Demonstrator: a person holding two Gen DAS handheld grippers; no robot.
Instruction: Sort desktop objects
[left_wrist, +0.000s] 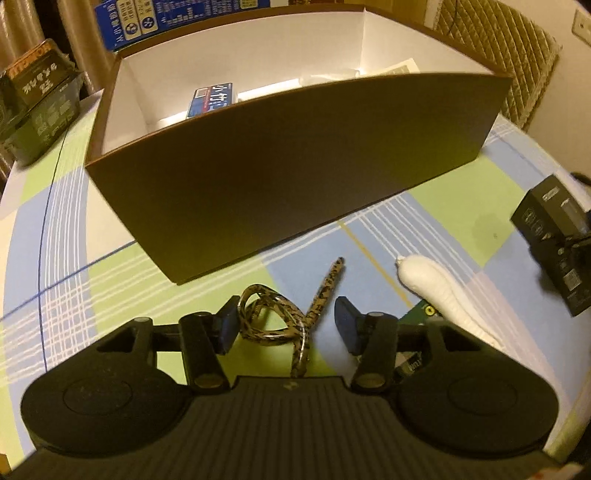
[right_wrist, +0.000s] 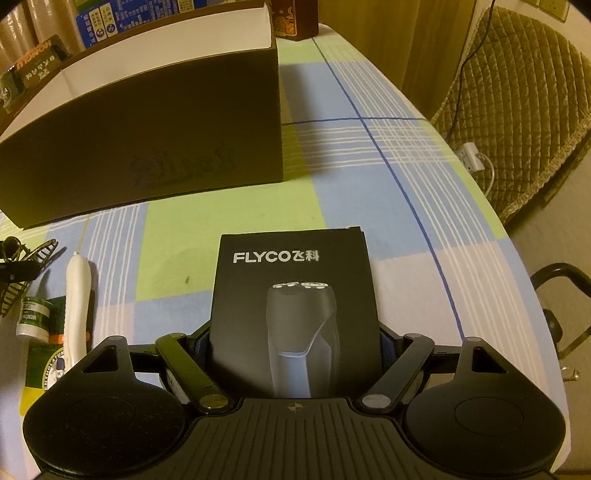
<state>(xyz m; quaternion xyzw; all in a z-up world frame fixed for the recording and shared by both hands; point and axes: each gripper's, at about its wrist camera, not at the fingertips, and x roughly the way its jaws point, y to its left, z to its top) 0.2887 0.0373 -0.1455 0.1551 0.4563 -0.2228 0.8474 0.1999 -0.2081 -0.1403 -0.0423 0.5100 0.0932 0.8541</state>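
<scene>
A big brown box (left_wrist: 295, 155) with a white inside stands on the checked tablecloth; it also shows in the right wrist view (right_wrist: 147, 147). My left gripper (left_wrist: 286, 321) is open, its fingers on either side of a leopard-print hair clip (left_wrist: 273, 314) lying on the cloth. A white oblong item (left_wrist: 432, 284) lies to its right. My right gripper (right_wrist: 295, 347) is shut on a black FLYCO shaver box (right_wrist: 295, 295), held above the table; the same box shows in the left wrist view (left_wrist: 554, 240).
A blue-and-white packet (left_wrist: 212, 99) and papers lie inside the brown box. A green lip-balm tube (right_wrist: 33, 317) and green card lie at the left. Dark green packages (left_wrist: 37, 99) stand at the far left. A quilted chair (right_wrist: 517, 103) stands beyond the table's right edge.
</scene>
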